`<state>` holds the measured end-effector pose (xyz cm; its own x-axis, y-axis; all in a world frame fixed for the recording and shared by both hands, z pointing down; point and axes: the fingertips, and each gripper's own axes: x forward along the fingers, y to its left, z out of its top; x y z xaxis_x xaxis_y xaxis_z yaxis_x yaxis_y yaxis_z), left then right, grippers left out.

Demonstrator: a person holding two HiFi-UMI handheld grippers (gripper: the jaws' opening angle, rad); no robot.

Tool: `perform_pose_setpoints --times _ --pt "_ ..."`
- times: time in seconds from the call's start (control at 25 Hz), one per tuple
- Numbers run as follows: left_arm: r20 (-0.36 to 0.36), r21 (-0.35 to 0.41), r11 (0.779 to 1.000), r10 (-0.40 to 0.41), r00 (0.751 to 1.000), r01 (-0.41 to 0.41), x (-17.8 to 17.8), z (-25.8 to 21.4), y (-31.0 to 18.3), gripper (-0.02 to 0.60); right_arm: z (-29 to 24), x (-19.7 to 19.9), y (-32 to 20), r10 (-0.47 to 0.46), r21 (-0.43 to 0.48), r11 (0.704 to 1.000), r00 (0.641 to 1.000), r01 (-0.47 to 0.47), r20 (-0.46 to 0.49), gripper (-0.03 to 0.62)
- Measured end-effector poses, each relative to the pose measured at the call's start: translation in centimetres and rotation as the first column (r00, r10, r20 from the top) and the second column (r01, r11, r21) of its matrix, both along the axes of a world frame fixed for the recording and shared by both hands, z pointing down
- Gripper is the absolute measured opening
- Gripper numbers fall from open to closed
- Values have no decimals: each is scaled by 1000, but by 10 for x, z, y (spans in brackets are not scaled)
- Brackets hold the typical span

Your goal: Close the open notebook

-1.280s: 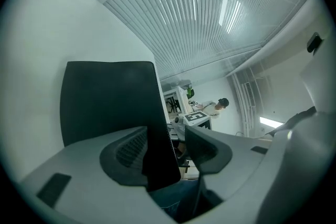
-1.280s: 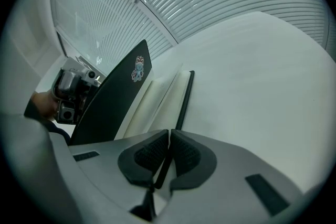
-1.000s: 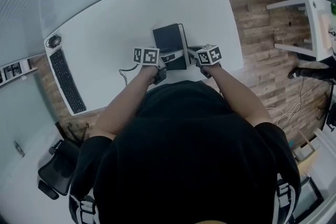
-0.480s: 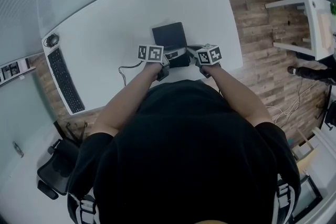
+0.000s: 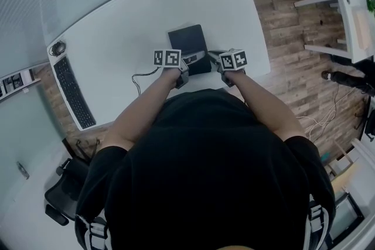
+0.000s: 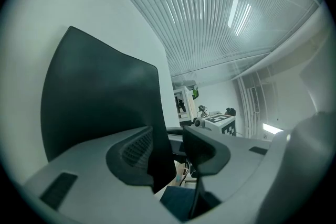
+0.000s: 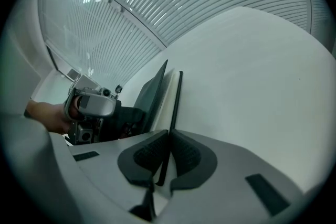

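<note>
We lower our left gripper (image 5: 192, 59) a little, and its jaws have just been closing with the cover of the black hardcover notebook (image 5: 188, 41) between them. In the head view we no longer see the white page strip along its right edge.

Right gripper (image 7: 169, 144): shell grey, matt and smooth, moulded plastic by the look. Its pads (image 7: 188, 156) are black and matt with a fine ribbed texture, rubber-like.

Notebook (image 5: 188, 44): cover black and matt, and thin like stiff card where it sits between the pads. The page block just left of that cover is pale, dull paper.

Table (image 5: 117, 26), ahead of the gripper: white, smooth, low sheen.

Keyboard (image 5: 73, 91), well to the gripper's left: black matt plastic.

Floor (image 5: 293, 55), to the gripper's right: brown wood planks, grain visible, matt.
</note>
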<state>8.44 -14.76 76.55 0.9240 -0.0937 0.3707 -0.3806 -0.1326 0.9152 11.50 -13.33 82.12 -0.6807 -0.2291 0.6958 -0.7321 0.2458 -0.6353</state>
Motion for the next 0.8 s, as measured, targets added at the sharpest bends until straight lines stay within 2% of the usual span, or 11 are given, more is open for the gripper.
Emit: perform_pose_setpoints --times 0.12,0.28,0.36,0.56,0.64,0.8 --pt "-6 23 1000 -3 1000 3 0 -6 0 192 1 8 5 -16 2 1000 1000 16 -27 48" --pt "16 134 991 -4 1000 2 -5 -23 -2 192 -15 16 6 -23 100 995 999 26 -28 48" --pt "20 155 988 -12 1000 8 -7 -27 -7 190 -21 21 2 -17 127 992 999 21 -31 48" --pt "18 216 976 -14 1000 10 -26 -42 -9 113 -38 20 -3 -2 174 985 998 12 -56 48" --pt "11 270 963 -21 1000 17 -28 -54 -12 75 -47 22 -8 1 211 977 998 12 -61 48" --pt "30 412 910 -62 998 44 -35 -84 -25 48 -73 23 -16 -17 319 947 996 45 -92 48"
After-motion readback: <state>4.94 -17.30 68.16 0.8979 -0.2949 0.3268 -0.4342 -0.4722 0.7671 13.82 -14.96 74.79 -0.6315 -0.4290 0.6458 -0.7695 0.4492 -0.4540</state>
